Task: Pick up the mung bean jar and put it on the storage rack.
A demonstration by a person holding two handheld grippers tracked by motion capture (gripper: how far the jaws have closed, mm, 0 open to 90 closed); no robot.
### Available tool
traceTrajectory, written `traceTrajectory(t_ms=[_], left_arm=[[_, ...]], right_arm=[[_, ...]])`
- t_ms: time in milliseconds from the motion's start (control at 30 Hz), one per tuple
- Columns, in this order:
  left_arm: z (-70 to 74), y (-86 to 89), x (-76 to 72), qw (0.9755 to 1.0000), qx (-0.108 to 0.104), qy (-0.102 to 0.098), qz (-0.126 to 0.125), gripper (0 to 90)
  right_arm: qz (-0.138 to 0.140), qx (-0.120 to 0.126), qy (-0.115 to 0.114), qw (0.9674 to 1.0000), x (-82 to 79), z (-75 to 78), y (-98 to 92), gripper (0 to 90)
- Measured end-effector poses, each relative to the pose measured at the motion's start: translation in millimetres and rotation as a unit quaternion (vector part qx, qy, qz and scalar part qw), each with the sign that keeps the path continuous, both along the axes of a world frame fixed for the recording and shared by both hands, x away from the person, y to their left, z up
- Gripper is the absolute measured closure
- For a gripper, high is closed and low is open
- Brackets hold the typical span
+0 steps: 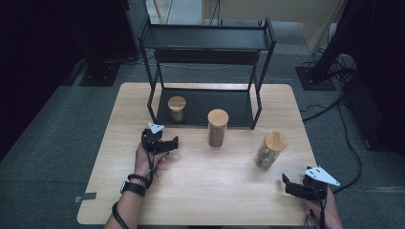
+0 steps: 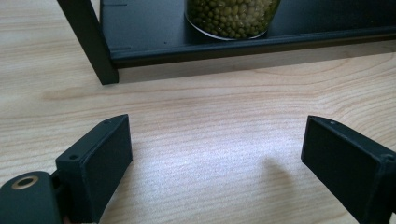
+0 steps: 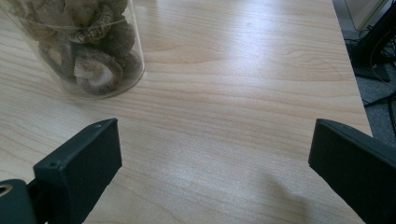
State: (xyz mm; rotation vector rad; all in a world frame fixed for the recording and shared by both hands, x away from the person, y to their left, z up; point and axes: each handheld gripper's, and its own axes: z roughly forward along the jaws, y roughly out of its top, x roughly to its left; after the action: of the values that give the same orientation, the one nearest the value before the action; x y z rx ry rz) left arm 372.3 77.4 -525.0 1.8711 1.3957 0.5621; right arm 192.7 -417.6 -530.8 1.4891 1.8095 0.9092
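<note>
Revealing green beans in shelf jar (image 2: 232, 18); high view: lid, glass.

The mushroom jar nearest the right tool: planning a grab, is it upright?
Upright: the mushroom jar stands base-down on the table, wooden lid on top.

The table (image 1: 200, 191) is pale wood with fine grain lines, the rack (image 1: 210, 38) is black, 3 clear jars have light wooden lids, 1 jar (image 2: 232, 18) holding green beans and another jar (image 3: 79, 46) brown mushrooms, both grippers are black, and the floor (image 1: 57, 143) is grey.
</note>
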Motion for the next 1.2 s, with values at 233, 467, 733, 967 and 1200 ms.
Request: traceTrajectory(t_ms=[233, 467, 733, 967, 1200], left_arm=[[-0.1, 1.4, -3.8, 1.0, 0.003, 0.001, -0.002, 9.0], [-0.4, 4.4, -9.6, 1.0, 0.007, 0.004, -0.004, 9.1], [-0.5, 9.5, -17.3, 1.0, 0.006, 0.004, -0.005, 9.1], [-0.7, 13.3, -22.7, 1.0, 0.003, 0.004, -0.008, 9.1], [-0.7, 16.9, -27.8, 0.9999, 0.003, 0.005, -0.01, 9.1]], right_arm=[[-0.003, 0.0, 0.0, 1.0, 0.2, -0.1, -0.1, 1.6], [-0.001, -0.003, 0.001, 1.0, 0.2, -0.1, 0.4, 1.6], [-0.001, -0.003, 0.001, 1.0, 0.4, -0.2, 0.4, 1.6], [-0.002, -0.003, 0.002, 1.0, 0.5, -0.2, 0.2, 1.6], [-0.003, -0.005, 0.002, 1.0, 0.5, -0.2, 0.3, 1.6]])
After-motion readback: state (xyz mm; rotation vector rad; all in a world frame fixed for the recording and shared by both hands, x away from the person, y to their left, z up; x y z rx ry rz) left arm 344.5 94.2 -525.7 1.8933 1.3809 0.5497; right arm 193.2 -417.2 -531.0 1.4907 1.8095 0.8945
